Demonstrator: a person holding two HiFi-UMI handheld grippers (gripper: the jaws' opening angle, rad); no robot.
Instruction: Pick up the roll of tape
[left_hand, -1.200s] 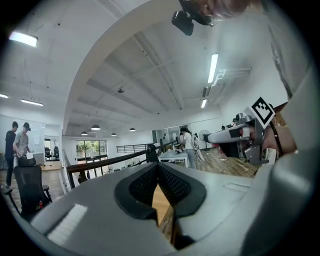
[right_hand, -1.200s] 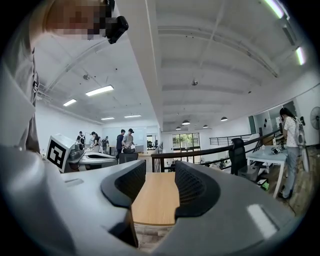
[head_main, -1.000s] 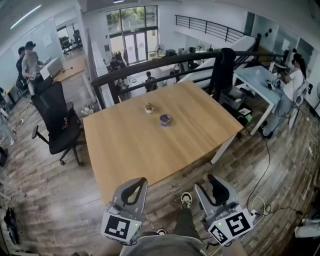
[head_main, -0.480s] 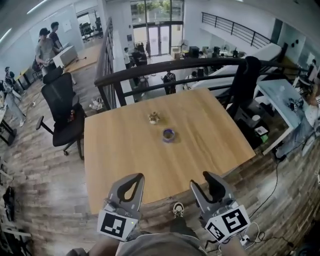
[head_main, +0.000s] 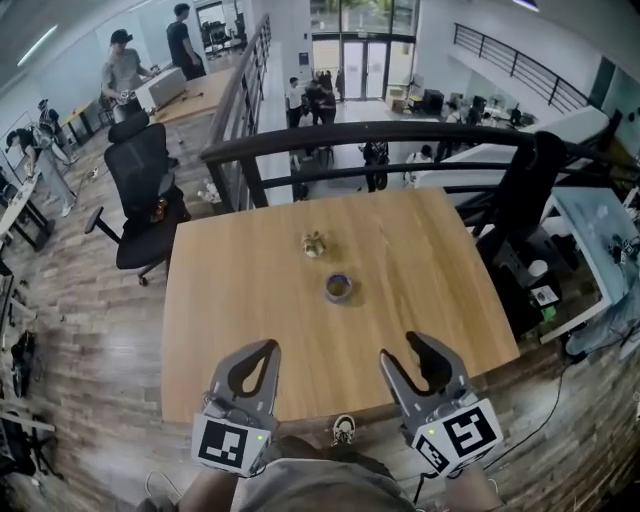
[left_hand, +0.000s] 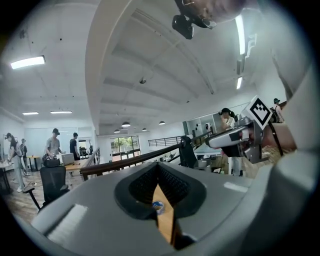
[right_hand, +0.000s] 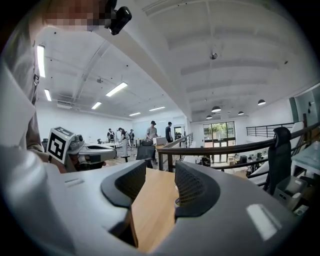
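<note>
The roll of tape (head_main: 338, 287), a small bluish ring, lies flat near the middle of the wooden table (head_main: 230, 300). In the left gripper view the roll of tape (left_hand: 158, 205) shows as a small spot through the slit between the jaws. My left gripper (head_main: 265, 347) hovers over the table's near edge, shut with nothing in it, its tips meeting (left_hand: 159, 166). My right gripper (head_main: 400, 350) hangs beside it over the same edge, open and empty, with a clear gap between its jaws (right_hand: 160, 170). Both grippers are well short of the tape.
A small brownish object (head_main: 314, 244) sits on the table just beyond the tape. A black railing (head_main: 400, 135) runs behind the far edge. A black office chair (head_main: 145, 190) stands at the left. Several people stand at desks far off. The person's shoe (head_main: 343, 430) shows under the near edge.
The head view has swung, so the table now sits squarer and more centred. Both grippers stay at the near edge in the same states. The tape has not moved on the table.
</note>
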